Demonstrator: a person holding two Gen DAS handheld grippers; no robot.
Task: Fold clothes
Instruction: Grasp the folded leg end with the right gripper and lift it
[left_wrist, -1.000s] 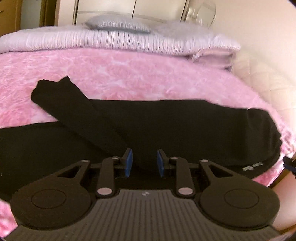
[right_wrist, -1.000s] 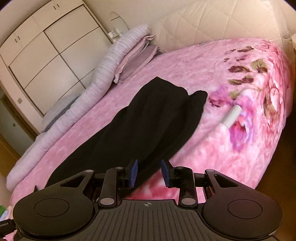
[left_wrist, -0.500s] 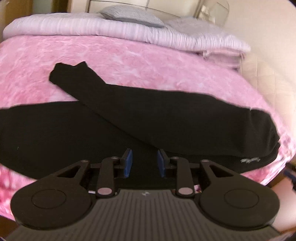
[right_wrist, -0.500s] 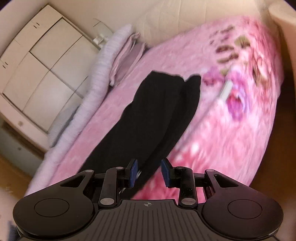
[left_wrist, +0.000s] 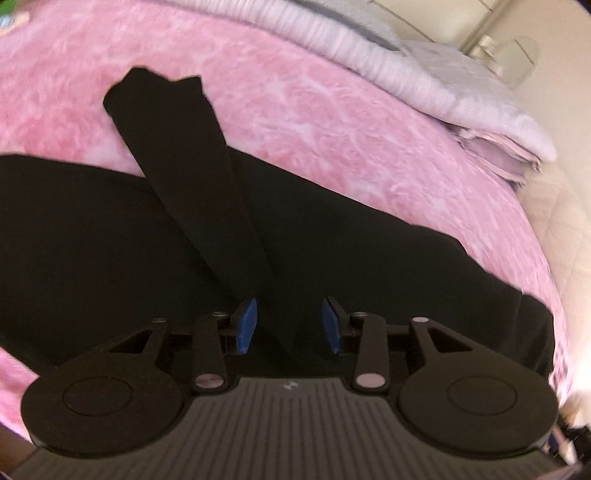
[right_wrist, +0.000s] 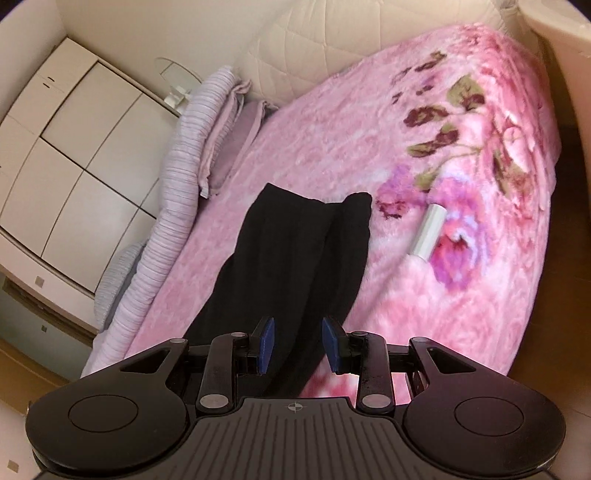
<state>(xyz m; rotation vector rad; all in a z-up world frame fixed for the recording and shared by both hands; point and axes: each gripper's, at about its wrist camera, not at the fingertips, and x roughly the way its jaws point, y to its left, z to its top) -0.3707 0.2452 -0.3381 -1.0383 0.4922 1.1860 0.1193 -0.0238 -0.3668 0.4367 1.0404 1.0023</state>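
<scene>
Hovering both tongs over the bed right now. The black garment (left_wrist: 332, 258) is spread out long on the pink blanket (left_wrist: 332, 122), one sleeve (left_wrist: 192, 177) flipped diagonally across it. My left tongs (left_wrist: 289, 325) are opening up, blue pads clear of the cloth with just fabric showing below the gap. My right tongs (right_wrist: 298, 345) sit parted over the garment's near end, pinching nothing. A white tube (right_wrist: 428, 232) lies just beside it on the flower print.

Black garment (left_wrist: 332, 258), pink floral blanket (right_wrist: 461, 122)

Black garment (left_wrist: 332, 258) flat on bed
</scene>
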